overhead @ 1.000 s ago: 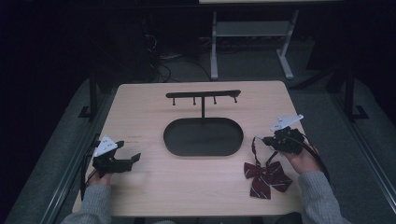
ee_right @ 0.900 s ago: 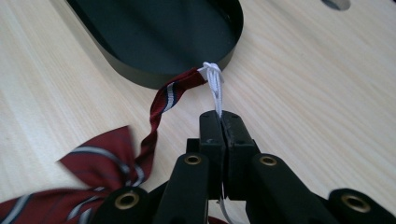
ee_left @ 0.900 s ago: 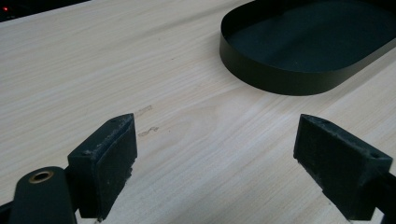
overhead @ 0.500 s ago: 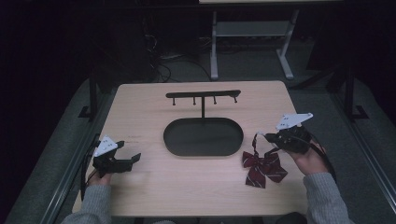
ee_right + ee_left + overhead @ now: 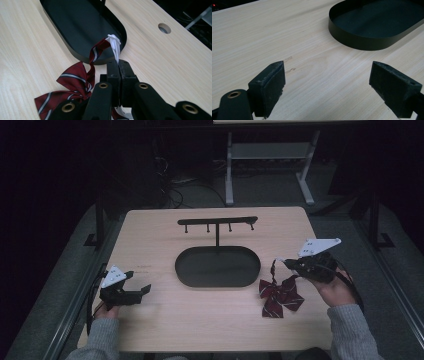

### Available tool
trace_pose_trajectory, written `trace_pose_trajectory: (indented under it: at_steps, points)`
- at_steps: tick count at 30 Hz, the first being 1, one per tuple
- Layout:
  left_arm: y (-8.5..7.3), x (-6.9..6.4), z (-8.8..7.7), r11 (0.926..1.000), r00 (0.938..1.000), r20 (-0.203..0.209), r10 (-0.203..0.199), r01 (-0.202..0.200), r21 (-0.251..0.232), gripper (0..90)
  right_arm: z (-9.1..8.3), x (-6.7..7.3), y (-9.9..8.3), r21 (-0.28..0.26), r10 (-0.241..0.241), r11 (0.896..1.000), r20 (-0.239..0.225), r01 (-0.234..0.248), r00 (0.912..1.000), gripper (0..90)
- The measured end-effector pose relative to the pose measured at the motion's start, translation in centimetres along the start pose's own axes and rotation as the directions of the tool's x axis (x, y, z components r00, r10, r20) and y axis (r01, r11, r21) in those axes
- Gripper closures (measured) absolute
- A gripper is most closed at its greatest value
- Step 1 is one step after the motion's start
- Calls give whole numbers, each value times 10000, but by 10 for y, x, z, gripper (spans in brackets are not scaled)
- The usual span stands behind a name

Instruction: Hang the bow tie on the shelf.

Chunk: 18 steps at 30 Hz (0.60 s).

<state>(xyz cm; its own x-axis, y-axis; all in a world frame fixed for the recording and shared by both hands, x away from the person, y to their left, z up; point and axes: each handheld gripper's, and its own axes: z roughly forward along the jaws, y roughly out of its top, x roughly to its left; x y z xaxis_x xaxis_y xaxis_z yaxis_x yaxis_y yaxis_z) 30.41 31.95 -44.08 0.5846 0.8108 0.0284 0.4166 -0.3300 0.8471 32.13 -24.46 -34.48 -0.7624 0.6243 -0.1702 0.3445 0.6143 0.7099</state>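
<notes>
Right tool [image 5: 119, 65] jaws fully closed, pinching the white cord [image 5: 115, 47] of the red striped bow tie [image 5: 281, 294], which hangs to the desk [image 5: 200, 320] just right of the black tray [image 5: 218, 266]. Left tool [image 5: 328, 87] wide open, holding nothing, low over bare desk.

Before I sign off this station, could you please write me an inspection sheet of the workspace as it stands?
Surface: light wooden table, with faint scuff marks ahead of the left tool.
Job's things: dark red striped bow tie, its wings low over the table at the right; its white elastic loop is pinched in the right tool. Black oval tray, nothing in it, with a hook rail on a post behind it.
Clutter: nothing seen.
Grippers: left tool open, nothing between its jaws, low at the table's left front. Right tool shut on the loop.
Cables: one trails from each tool; more lie on the floor behind the table.
Surroundings: dark room, white table frame behind.
</notes>
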Motion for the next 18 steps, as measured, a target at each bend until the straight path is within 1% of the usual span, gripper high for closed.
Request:
trace_pose_trajectory:
  at_steps: [1, 2, 4, 7, 10, 12, 17, 18]
  points:
    - [0, 0, 0, 10000, 10000, -5, -42, 42, -32, 130, -1, 0, 1, -66, -87, 9999, -4, 87, 10000, 880]
    - [0, 0, 0, 10000, 10000, 2, -49, 49, -25, 130, -1, 1, 3, -65, -41, 10000, -63, 41, 10000, 879]
    - [0, 0, 0, 10000, 10000, -5, -47, 47, -47, 130, -3, 0, 6, -181, -117, 9998, -95, 115, 9999, 880]
    - [0, 0, 0, 10000, 10000, 7, -37, 37, -28, 130, -6, 0, 9, -343, -57, 9994, -202, 50, 9998, 880]
    - [0, 0, 0, 10000, 10000, 4, -20, 20, -14, 130, -7, 0, 12, -385, -70, 9992, -213, 61, 9997, 880]
    - [0, 0, 0, 9999, 9999, 1, -110, 110, -88, 130, -9, 0, 15, -419, -127, 9990, -205, 119, 9997, 880]
    - [0, 0, 0, 9999, 10000, 7, -94, 94, -53, 130, -11, 0, 23, -574, -256, 9981, -197, 244, 9995, 880]
    - [1, 0, -1, 10000, 10000, -14, -21, 21, -49, 130, -12, 0, 25, -589, -254, 9980, -209, 241, 9995, 880]
